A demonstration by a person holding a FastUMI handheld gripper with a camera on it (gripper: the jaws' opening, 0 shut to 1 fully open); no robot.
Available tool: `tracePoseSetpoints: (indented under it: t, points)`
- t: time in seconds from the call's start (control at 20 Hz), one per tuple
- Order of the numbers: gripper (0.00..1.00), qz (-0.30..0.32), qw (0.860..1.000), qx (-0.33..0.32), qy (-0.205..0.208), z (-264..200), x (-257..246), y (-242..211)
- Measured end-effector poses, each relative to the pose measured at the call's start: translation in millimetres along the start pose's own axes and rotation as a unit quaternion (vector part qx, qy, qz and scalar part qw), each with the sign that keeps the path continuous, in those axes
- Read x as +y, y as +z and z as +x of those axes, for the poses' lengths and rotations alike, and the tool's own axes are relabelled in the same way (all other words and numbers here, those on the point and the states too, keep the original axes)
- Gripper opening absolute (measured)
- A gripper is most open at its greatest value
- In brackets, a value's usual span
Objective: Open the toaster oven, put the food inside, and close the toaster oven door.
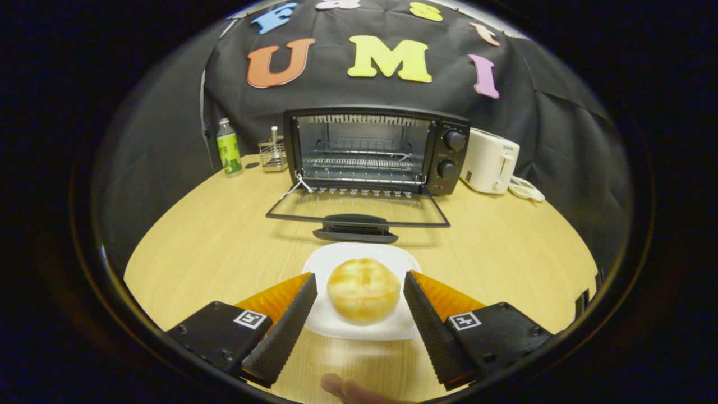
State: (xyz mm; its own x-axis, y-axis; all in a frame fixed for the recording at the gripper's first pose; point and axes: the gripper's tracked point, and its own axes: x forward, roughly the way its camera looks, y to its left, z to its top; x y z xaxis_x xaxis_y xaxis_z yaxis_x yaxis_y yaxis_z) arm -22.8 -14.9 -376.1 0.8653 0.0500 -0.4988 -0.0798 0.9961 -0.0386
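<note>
The hand-held gripper (360, 306) is spread wide, one finger on each side of the bun (363, 290). Neither finger presses on it; a gap shows on both sides, so the bun is not grasped. A fingertip (342, 388) of a person shows at the near edge, below the fingers.

The bun sits on a white plate (392, 259) on the worktop (224, 235). The plate lies between the fingers and extends just beyond them.

Beyond the plate, the toaster oven (376, 148) stands with its door (359, 210) folded down flat toward the plate. The door handle (354, 229) lies just beside the plate's far rim. The wire rack (362, 164) inside appears to carry nothing.

Left of the oven stand a bottle (229, 147) and a small wire holder (273, 152). A white toaster (489, 160) stands to the right.

Risks, as judged from this position:
- The bun looks soft; closing the fingers hard would crush it.
- Closing low may pinch the plate rim and drag the plate.
- The lowered door lies in the path; a low carry could strike the handle.

Limits of view: the plate's near rim is blurred. The oven's rear and the knob markings cannot be made out. Whether the fingers touch the plate cannot be determined.
</note>
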Motion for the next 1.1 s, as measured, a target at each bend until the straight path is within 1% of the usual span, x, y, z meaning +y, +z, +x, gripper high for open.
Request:
tracePoseSetpoints:
  t: [0.1,0.2,0.3,0.4,0.55,0.6,0.7,0.9,1.1]
  points:
    - [1.0,0.004,1.0,0.013,-0.002,4.0,0.9,-7.2]
    - [1.0,0.006,1.0,0.012,-0.005,6.3,-0.1,-6.2]
    - [1.0,0.013,0.999,0.028,-0.016,9.4,-6.2,-13.2]
    - [1.0,0.018,0.999,0.024,-0.015,12.5,-7.4,-11.6]
    - [1.0,0.033,0.999,0.04,-0.001,19.7,-4.6,-20.7]
    - [0.99,0.038,0.999,0.03,-0.001,18.5,-4.9,-16.0]
    - [0.9,0.046,0.999,0.019,-0.001,18.2,-7.1,-13.8]
    - [0.87,0.072,0.997,-0.002,0.011,8.0,-8.6,-0.2]
    - [0.85,0.102,0.994,-0.034,0.032,-2.7,-8.2,26.9]
